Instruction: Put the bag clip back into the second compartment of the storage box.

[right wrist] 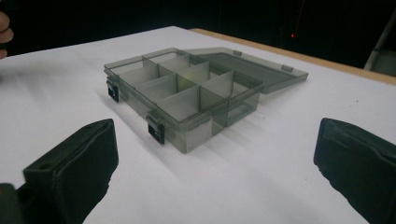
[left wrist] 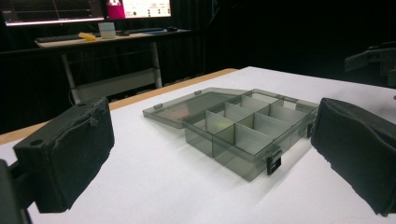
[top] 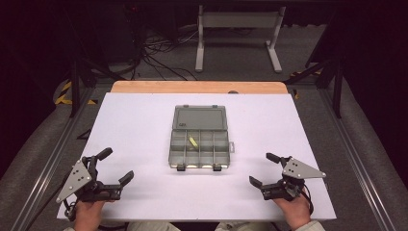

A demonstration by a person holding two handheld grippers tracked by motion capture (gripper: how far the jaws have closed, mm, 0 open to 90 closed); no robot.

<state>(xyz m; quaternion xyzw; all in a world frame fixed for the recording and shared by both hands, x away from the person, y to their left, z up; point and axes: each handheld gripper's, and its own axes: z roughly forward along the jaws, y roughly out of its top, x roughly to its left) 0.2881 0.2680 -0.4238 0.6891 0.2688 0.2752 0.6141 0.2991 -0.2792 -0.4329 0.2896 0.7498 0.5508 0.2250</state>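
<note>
A smoky grey see-through compartment box (top: 199, 149) sits near the middle of the white table, its lid (top: 200, 118) swung open and lying flat on the far side. One middle compartment holds a small yellow-green piece (top: 193, 142). Two black latches (right wrist: 156, 128) face the near edge. My left gripper (top: 118, 164) rests open at the near left, well apart from the box (left wrist: 243, 135), with nothing between its black pads (left wrist: 70, 154). My right gripper (top: 262, 168) is open at the near right, also holding nothing, and points at the box (right wrist: 187, 88).
The white table top (top: 130, 125) has a wooden strip (top: 197, 87) along its far edge. Beyond it stand a white desk frame (top: 238, 29) and floor cables (top: 159, 53). Metal rails (top: 356, 154) run along both sides. A lit monitor (left wrist: 140, 8) shows in the background.
</note>
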